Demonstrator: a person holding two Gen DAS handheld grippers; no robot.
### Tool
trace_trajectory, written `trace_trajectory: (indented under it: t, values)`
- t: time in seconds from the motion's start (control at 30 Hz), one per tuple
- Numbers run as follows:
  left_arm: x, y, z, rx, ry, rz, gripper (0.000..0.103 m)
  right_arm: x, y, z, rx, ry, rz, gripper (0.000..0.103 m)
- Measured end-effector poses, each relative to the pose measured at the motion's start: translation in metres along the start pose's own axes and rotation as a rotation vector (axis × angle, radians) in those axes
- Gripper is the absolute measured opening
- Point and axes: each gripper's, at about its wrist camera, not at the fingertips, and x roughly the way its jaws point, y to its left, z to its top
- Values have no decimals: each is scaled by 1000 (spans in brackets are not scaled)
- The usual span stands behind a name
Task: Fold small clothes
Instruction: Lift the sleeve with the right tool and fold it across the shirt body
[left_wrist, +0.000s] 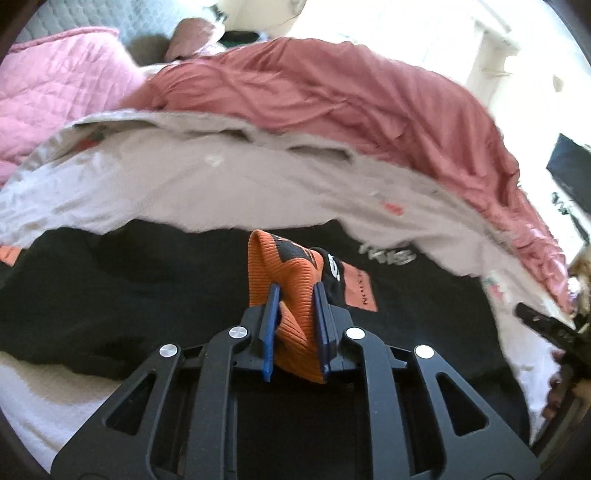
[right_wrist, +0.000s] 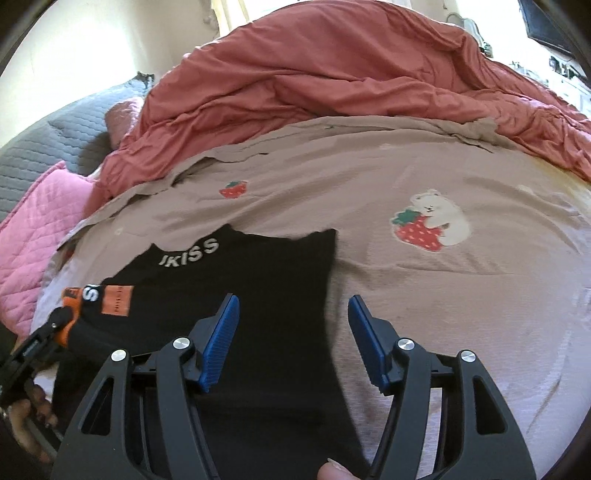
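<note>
My left tongs (left_wrist: 295, 295) pinch the black garment's (right_wrist: 258, 280) orange ribbed cuff (left_wrist: 291, 280) to carry it over; my right tongs (right_wrist: 293, 306) hover wide and empty above its edge on the bed (right_wrist: 480, 295).

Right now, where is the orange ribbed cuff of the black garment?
The orange ribbed cuff is pinched between the left tongs in the left wrist view, lifted over the black garment on the strawberry-print bedsheet, left of the open right tongs.
</note>
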Motion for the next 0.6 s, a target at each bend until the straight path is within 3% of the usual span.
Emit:
trace_trajectory:
  t: [0.03, 0.13, 0.37, 0.47, 0.5, 0.53, 0.6]
  values:
    - [8, 7, -3, -25, 40, 28, 12, 2, 1, -1, -4, 8, -8, 60]
    - [20, 25, -10, -97, 111, 9, 14, 9, 11, -5, -30, 29, -10, 60]
    - [8, 21, -11, -63, 68, 10, 20, 26, 53, -17, -159, 61, 56, 60]
    - [-2, 28, -6, -99, 27, 9, 21, 42, 59, -19, -204, 95, 20, 60]
    - [-6, 30, -4, -100, 10, 17, 21, 51, 57, -21, -218, 127, -33, 57]
    - [-10, 31, -2, -98, -10, 30, 21, 57, 53, -22, -220, 149, -68, 45]
    - [-13, 30, 0, -92, -29, 34, 21, 64, 43, -25, -205, 165, -96, 33]
